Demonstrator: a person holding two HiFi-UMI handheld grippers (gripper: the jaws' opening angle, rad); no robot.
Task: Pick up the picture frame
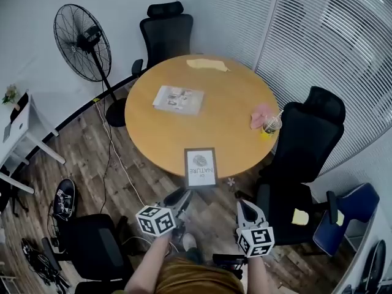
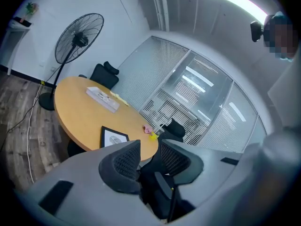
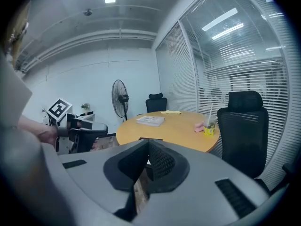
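Observation:
The picture frame (image 1: 201, 167), black-edged with a white mat and a grey print, lies flat at the near edge of the round wooden table (image 1: 226, 133). It also shows just beyond the jaws in the left gripper view (image 2: 113, 138). My left gripper (image 1: 179, 199) hangs short of the table, just below and left of the frame. Its jaws stand apart with nothing between them (image 2: 149, 161). My right gripper (image 1: 247, 211) is lower right of the frame, over the floor. Its fingertips meet with nothing held (image 3: 146, 160). Neither gripper touches the frame.
On the table lie a magazine (image 1: 178, 99), a yellow cloth (image 1: 207, 64), a pink item (image 1: 260, 116) and a cup with a straw (image 1: 271, 125). A black chair (image 1: 306, 146) stands close at the right, another (image 1: 166, 32) beyond the table. A standing fan (image 1: 82, 41) is at the left.

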